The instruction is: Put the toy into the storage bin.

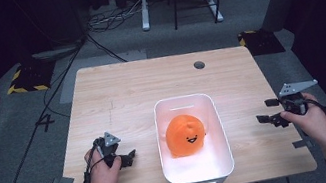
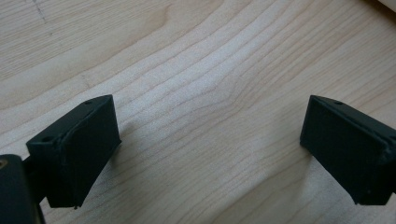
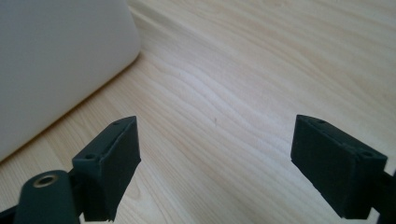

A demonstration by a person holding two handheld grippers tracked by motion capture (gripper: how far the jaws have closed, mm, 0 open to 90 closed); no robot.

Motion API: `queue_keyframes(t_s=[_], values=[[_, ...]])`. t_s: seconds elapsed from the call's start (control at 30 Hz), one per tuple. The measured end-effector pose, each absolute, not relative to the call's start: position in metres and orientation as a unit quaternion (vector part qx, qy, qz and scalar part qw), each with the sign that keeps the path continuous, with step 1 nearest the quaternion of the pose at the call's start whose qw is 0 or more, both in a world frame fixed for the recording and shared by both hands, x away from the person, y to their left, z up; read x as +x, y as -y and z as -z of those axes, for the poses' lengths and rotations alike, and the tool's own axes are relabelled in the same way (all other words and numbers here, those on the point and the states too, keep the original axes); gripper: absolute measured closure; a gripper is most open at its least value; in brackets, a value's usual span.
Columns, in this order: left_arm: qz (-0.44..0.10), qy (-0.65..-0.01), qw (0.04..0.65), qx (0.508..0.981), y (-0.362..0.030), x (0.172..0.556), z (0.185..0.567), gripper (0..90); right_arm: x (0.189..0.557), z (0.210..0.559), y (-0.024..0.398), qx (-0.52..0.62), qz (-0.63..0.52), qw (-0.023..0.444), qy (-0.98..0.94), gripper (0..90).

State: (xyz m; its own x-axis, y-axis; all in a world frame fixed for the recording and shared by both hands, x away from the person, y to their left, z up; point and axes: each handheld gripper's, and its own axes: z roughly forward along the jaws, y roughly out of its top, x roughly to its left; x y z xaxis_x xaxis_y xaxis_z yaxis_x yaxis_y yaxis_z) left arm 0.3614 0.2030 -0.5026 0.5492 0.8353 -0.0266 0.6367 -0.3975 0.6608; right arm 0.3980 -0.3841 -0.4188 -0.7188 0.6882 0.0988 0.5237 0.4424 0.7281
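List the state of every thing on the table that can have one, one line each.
Orange plush toy: lying inside the bin, face showing, untouched.
White bin: upright on the table, open-topped, holding the plush toy.
Left hand-held gripper: jaws wide open, nothing between them, low over bare wood.
Right hand-held gripper: jaws wide open, nothing between them, beside the bin's outer wall.

Plush toy in a tub on the table

The plush toy (image 1: 186, 135) sits in the tub (image 1: 215, 112), table (image 1: 125, 88) centre; left gripper (image 1: 129, 158) at 9 o'clock, right gripper (image 1: 266, 110) at 3.
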Motion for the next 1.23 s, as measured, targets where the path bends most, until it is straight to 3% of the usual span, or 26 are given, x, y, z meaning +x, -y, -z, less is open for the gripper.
queue_keyframes(t_s=[0.57, 0.9, 1.1, 1.23], values=[[-0.156, -0.448, 0.318, 0.821, -0.203, 0.361, 0.503, 5.0, 0.381, 0.47, 0.396, 0.383, -0.358, 0.09, -0.847, 16.7], [-0.157, -0.447, 0.318, 0.821, -0.203, 0.361, 0.503, 4.9, 0.363, 0.49, 0.389, 0.374, -0.355, 0.116, -0.849, 16.0], [-0.157, -0.448, 0.317, 0.821, -0.203, 0.361, 0.503, 4.8, 0.353, 0.502, 0.383, 0.376, -0.36, 0.166, -0.837, 14.3], [-0.158, -0.448, 0.316, 0.821, -0.203, 0.361, 0.503, 4.8, 0.351, 0.503, 0.381, 0.383, -0.364, 0.172, -0.831, 13.7]])
